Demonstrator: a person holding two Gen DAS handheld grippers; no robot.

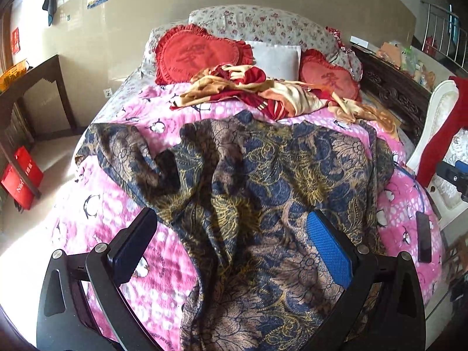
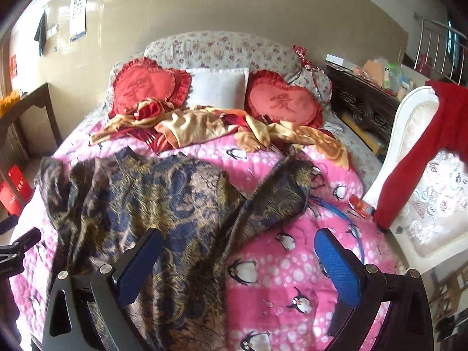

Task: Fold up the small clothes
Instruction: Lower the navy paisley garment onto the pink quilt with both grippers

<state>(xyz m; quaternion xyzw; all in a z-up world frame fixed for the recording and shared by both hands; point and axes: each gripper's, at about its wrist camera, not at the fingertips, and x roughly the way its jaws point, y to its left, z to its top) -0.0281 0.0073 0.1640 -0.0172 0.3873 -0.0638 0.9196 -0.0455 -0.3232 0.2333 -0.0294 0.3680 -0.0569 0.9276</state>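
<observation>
Spread across the near half of the bed [image 1: 96, 213]: a dark blue and gold patterned garment [image 1: 263, 175], rumpled, lying on a pink penguin-print quilt [image 2: 292, 278]. Reaching almost to the bed's left edge in the left wrist view, one sleeve-like flap thrown out toward that side. In the right wrist view, another flap [image 2: 280, 193] angled toward the bed's right side, bare quilt open beyond it. Farther back, a heap of red and tan cloth [image 1: 248, 90], well apart from the garment, lying against two red heart cushions [image 1: 196, 55] and a white pillow [image 2: 218, 86].

Left of the bed, open floor with a red box [image 1: 22, 181] beside a dark wooden desk [image 1: 35, 79]. Tight on the right: a white chair [image 2: 409, 146] draped with a red garment [image 2: 415, 158], close against the bed edge. A dark phone [image 1: 424, 237] near that edge, on the quilt.

Left gripper [image 1: 239, 251] with fingers [image 1: 330, 248] spread wide, poised over the garment's near part, gripping nothing. Right gripper [image 2: 239, 272] likewise wide open, left finger over the garment, right finger [image 2: 336, 269] over bare quilt, nothing held.

No containers with visible contents near the garment.
</observation>
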